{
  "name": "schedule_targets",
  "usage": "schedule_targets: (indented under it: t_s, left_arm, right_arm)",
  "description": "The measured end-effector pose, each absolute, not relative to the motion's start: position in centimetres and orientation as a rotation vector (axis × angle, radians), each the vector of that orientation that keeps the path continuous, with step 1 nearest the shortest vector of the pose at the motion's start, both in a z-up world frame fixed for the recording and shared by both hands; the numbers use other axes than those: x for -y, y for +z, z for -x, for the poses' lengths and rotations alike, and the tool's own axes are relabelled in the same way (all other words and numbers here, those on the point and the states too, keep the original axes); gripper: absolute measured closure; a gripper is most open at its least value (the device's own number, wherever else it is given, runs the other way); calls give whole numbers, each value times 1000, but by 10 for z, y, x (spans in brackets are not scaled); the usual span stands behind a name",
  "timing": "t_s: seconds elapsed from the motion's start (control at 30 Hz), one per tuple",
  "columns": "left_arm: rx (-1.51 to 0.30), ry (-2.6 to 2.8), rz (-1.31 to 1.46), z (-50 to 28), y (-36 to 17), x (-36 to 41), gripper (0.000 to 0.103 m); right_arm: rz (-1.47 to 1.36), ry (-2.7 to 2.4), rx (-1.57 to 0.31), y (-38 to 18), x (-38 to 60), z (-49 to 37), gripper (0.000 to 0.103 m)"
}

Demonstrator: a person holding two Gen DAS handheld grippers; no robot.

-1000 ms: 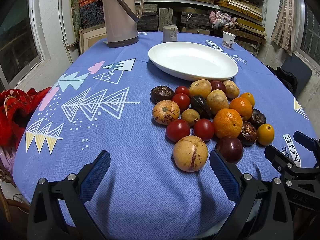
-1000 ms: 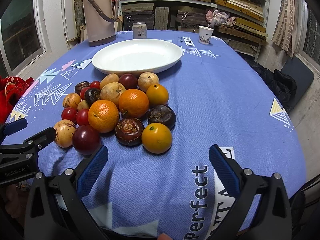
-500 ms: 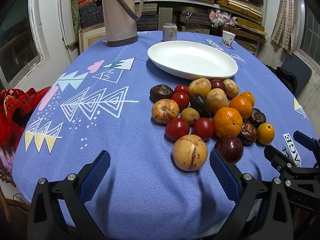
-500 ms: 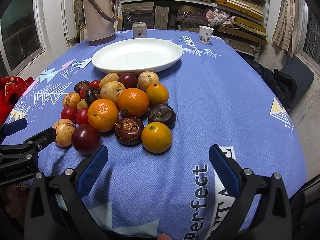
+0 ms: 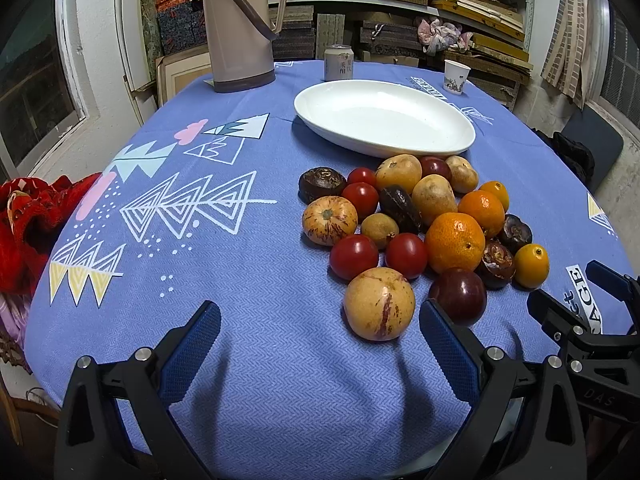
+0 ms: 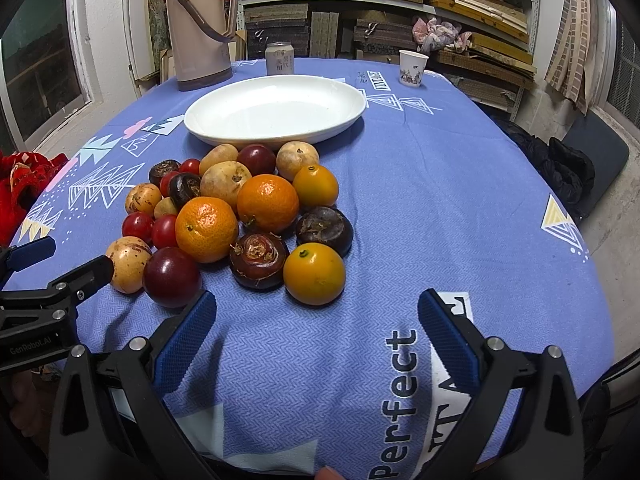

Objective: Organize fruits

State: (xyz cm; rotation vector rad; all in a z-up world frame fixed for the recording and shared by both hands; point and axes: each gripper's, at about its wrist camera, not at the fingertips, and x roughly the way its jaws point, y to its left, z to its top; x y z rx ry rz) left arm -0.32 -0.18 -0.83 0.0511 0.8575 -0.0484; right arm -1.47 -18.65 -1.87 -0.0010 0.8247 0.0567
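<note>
nothing is picked yet, so this looks like the very start. the left gripper (image 5: 320, 344) hangs wide apart and holds nothing, and the right gripper (image 6: 316, 332) is equally wide and bare. the fruit pile (image 5: 416, 220) lies just ahead of both, between them and the white plate (image 6: 276, 108), which has nothing in it. next move, likely: reach forward, close on the nearest speckled yellow fruit (image 5: 379, 303) just ahead of the left fingers, and carry it over the heap.
</note>
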Motion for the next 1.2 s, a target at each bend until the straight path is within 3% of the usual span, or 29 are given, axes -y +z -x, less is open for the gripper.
schedule_targets:
  t_s: [0.73, 0.83, 1.0, 1.07, 1.2]
  left_arm:
    - [-865, -132, -97, -2, -24, -3, 3]
    - [-865, -161, -97, -5, -27, -4, 3]
    - [-850, -189, -122, -7, -28, 0, 3]
    - [-846, -209, -117, -7, -27, -1, 3]
    - [-849, -254, -96, -9, -25, 0, 3]
  right_arm:
    - [38, 120, -853, -36, 210, 5, 5]
    - [49, 138, -877, -42, 213, -4, 32]
    - [64, 178, -893, -48, 205, -16, 46]
    - [73, 199, -888, -47, 202, -19, 64]
    - [63, 216, -877, -45, 201, -21, 66]
